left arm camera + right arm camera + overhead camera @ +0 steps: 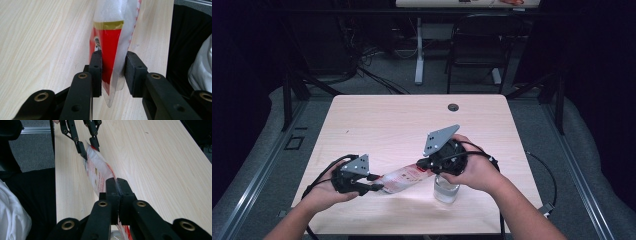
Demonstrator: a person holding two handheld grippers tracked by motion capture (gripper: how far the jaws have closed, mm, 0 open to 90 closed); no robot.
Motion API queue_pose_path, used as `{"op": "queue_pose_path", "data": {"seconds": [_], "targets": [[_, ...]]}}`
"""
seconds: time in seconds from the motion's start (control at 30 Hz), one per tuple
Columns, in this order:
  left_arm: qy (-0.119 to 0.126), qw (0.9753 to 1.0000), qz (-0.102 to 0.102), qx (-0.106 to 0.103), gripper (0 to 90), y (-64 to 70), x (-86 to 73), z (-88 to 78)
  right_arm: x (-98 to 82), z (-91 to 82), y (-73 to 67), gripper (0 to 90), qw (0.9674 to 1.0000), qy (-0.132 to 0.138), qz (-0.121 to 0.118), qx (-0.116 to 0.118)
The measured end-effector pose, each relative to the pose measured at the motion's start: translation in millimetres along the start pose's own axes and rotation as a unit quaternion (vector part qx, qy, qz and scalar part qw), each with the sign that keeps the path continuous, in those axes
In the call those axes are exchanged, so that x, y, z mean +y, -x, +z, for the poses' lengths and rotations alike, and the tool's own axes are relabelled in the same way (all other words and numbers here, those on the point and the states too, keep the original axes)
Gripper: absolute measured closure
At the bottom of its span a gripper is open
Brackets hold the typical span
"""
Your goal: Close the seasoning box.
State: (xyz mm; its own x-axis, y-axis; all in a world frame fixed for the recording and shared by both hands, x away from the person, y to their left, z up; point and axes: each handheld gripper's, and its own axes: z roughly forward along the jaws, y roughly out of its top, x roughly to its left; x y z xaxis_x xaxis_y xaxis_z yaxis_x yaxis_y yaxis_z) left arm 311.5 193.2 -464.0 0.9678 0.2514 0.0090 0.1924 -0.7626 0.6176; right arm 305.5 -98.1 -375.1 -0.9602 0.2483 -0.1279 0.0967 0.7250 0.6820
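A pale wooden table (377, 120) with a light grain stands on grey carpet in a dim room. A small round cable port (453, 107) sits near its far edge. Beyond it are a black folding chair (474, 45), the white leg of another desk (419, 50) and loose cables on the floor.

The thing in hand is a clear plastic pouch with a red printed label and white contents (399, 178). It is stretched between the two grippers over the near part of the table, close to the front edge. The left gripper (374, 187) has one end and the right gripper (422, 165) the other. Just beneath the right hand (479, 172) stands a clear glass jar (446, 190) on the table.

The high view shows both hands, the grey three-cornered plates, the trailing cables and the jar, but the jaws themselves are too small to read there.

The left gripper view shows its jaws partly open around the pouch's red, gold-banded end (110, 50), with both pads (96, 72) pressing against the plastic. The table's edge and dark fabric show at the right.

The right gripper view shows its jaws closed tight together, pinching a thin edge of the pouch (98, 173) between the pads (111, 192). It also shows the left gripper (85, 150) farther off, gripping the far end. The rim of the jar (115, 235) peeks in below.
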Motion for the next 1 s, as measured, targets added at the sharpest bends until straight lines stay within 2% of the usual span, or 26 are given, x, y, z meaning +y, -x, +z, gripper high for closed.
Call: {"op": "queue_pose_path", "data": {"seconds": [0.57, 1.0], "targets": [[-0.01, 0.9999, 0.013, 0.003, 70.3, 0.4, 10.3, -11.4, -6.5, -7.0, -0.3, 90.0, 0.9999, 0.01, 0.013, 0.004], [-0.026, 0.9994, 0.023, 0.003, 70.5, -1.0, 19.3, -16.3, -12.7, -10.3, 0.4, 90.0, 0.9997, 0.018, 0.018, 0.005]]}}
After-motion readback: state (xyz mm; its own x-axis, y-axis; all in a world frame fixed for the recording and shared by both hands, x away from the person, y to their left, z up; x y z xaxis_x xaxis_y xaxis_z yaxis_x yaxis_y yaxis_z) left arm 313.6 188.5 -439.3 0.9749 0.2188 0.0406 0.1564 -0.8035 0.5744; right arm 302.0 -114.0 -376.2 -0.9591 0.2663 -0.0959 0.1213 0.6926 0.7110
